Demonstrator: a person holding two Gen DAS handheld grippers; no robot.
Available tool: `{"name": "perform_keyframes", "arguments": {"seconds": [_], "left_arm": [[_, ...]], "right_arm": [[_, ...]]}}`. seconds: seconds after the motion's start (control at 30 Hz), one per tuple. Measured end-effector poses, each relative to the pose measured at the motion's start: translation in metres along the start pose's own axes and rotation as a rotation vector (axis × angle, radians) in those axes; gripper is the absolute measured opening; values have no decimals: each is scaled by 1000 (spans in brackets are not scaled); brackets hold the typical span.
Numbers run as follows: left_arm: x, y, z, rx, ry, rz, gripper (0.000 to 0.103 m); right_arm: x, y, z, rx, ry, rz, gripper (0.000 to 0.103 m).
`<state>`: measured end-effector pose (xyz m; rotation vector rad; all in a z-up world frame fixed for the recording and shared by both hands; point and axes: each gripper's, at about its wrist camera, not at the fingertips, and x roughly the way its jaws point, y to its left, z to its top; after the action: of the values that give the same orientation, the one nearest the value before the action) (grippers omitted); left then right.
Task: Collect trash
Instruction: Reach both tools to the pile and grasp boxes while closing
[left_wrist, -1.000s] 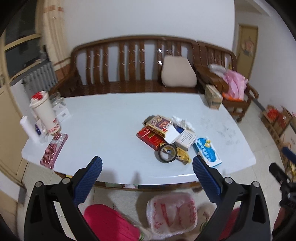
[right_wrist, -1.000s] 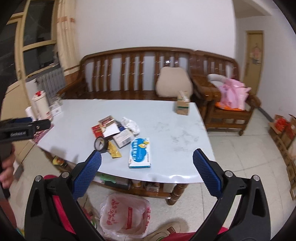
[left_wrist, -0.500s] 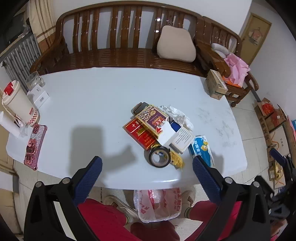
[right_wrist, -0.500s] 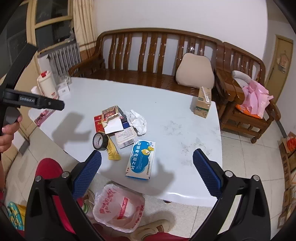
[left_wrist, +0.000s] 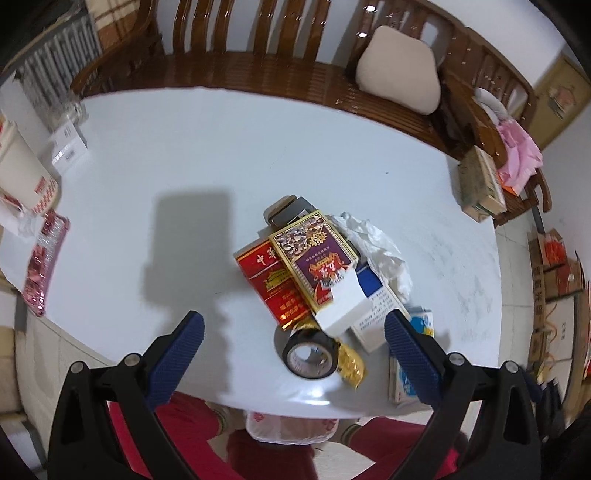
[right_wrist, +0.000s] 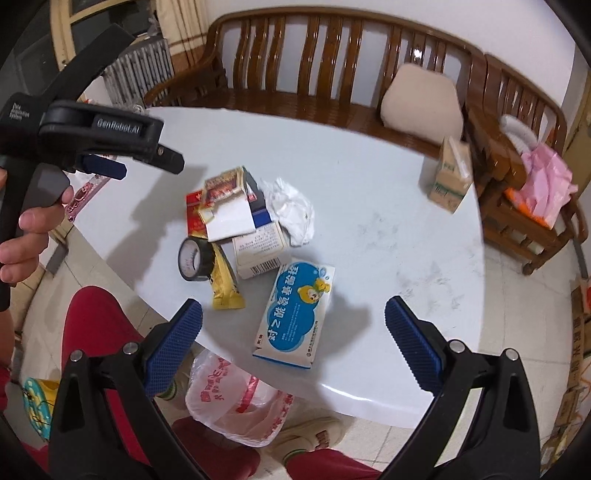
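Note:
A heap of trash lies on the white table (left_wrist: 184, 155): a red cigarette pack (left_wrist: 273, 284), a purple-and-gold pack (left_wrist: 314, 254), a crumpled tissue (left_wrist: 376, 247), a black tape roll (left_wrist: 308, 354), a yellow sachet (left_wrist: 351, 363) and a white box (left_wrist: 376, 314). My left gripper (left_wrist: 293, 354) hovers open above the tape roll. In the right wrist view the blue medicine box (right_wrist: 295, 314) lies nearest, with my right gripper (right_wrist: 293, 347) open above the table's front edge. The tape roll (right_wrist: 195, 258), tissue (right_wrist: 291, 210) and packs (right_wrist: 221, 192) lie behind it. A white-and-red plastic bag (right_wrist: 236, 398) sits on the floor below.
A wooden bench (left_wrist: 258, 55) with a beige cushion (left_wrist: 400, 70) runs behind the table. A tissue carton (right_wrist: 450, 177) stands at the far right corner. A cup (left_wrist: 22, 173) and a pink phone case (left_wrist: 46, 254) sit at the left edge. Red-trousered legs (right_wrist: 99, 332) are below.
Both grippers have moved forward and down over the table, so the trash heap looks larger and closer. Both stayed open, and nothing was picked up.

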<state>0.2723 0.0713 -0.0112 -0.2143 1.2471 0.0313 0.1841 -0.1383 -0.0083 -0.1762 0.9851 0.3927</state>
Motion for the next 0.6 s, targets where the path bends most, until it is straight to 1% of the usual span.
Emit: {"name": "perform_keyframes", "arguments": {"seconds": [0.1, 0.23, 0.33, 0.43, 0.6], "left_arm": [[19, 0, 8, -27, 29, -1, 96], [43, -1, 18, -53, 59, 3, 96], [57, 2, 27, -84, 80, -13, 96], [68, 2, 33, -103, 87, -13, 96], [82, 4, 39, -131, 105, -14, 96]], "right_arm": [[20, -1, -1, 11, 40, 4, 97], [43, 2, -4, 1, 71, -5, 97], [58, 4, -6, 2, 91, -13, 97], [71, 1, -8, 16, 108, -10, 97], [88, -1, -11, 27, 123, -34, 97]]}}
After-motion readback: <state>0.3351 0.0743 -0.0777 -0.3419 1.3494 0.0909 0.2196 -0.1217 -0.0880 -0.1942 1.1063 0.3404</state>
